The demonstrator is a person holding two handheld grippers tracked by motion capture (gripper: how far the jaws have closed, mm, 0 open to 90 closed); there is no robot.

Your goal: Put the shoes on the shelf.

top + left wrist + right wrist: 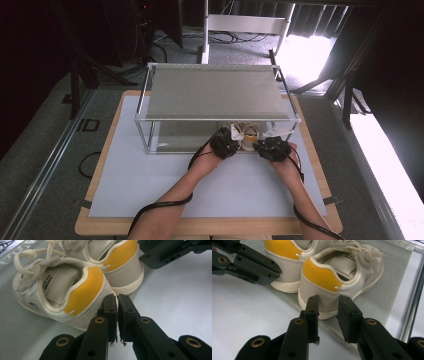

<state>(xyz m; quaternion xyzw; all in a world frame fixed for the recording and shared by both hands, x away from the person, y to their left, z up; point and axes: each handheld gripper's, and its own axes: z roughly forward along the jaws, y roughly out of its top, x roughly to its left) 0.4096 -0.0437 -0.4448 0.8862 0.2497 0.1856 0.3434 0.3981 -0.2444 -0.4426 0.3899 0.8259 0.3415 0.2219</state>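
Both shoes (pixel 246 136) sit side by side under the rack (pixel 215 92) on the tabletop (pixel 150 190), not yet grabbed: left tongs (pixel 117 300) together at a heel, right tongs (pixel 328 303) apart w/ nothing gripped.

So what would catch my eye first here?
Probably the pair of small cream shoes with yellow heels, side by side under the metal-framed shelf. Then the two black grippers, left and right, each pointed at a heel.
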